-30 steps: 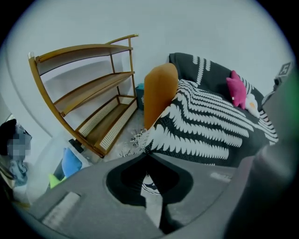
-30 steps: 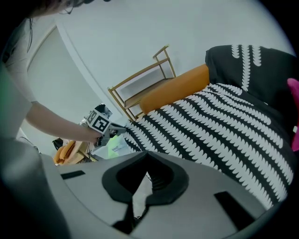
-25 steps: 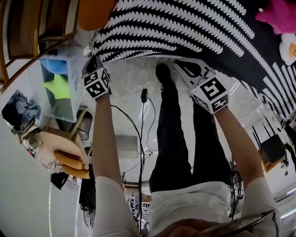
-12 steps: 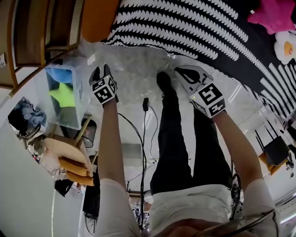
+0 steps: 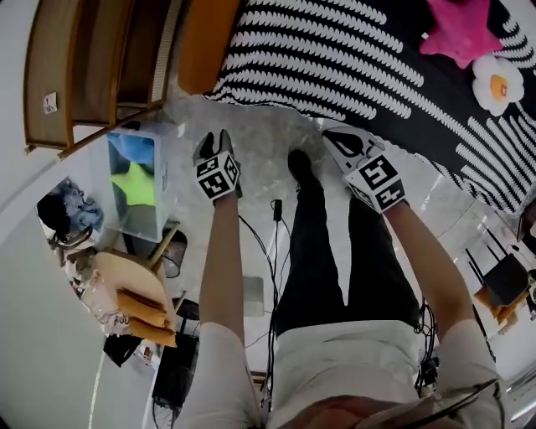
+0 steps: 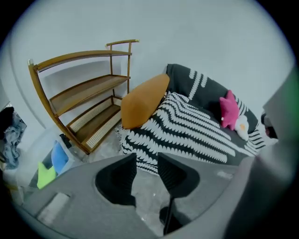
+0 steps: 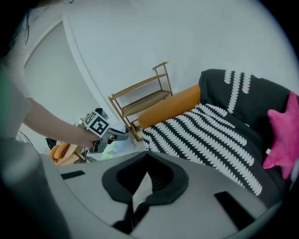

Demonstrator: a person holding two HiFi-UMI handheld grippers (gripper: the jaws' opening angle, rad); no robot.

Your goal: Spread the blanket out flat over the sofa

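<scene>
The black blanket with white leaf stripes (image 5: 360, 50) lies spread over the sofa, down to the floor at its front hem (image 6: 187, 133) (image 7: 210, 135). An orange bolster (image 5: 203, 42) sits at the sofa's left end. My left gripper (image 5: 214, 138) (image 6: 146, 158) hovers over the pale floor a little short of the hem. Its jaws are apart, with only floor showing between them. My right gripper (image 5: 335, 136) (image 7: 147, 154) is also over the floor near the hem, its tips touching and nothing held. In the right gripper view the left gripper (image 7: 122, 134) shows at the left.
A wooden shelf rack (image 5: 92, 67) (image 6: 88, 98) stands left of the sofa. Beside it is a clear box (image 5: 138, 184) with blue and green things. A pink star pillow (image 5: 461, 25) and a flower pillow (image 5: 496, 84) lie on the blanket. The person's legs and cables (image 5: 272, 243) are below the grippers.
The left gripper has drawn back from the blanket's hem and moved right, and its jaws now stand apart. The head view has shifted, showing more of the sofa and its pillows.
</scene>
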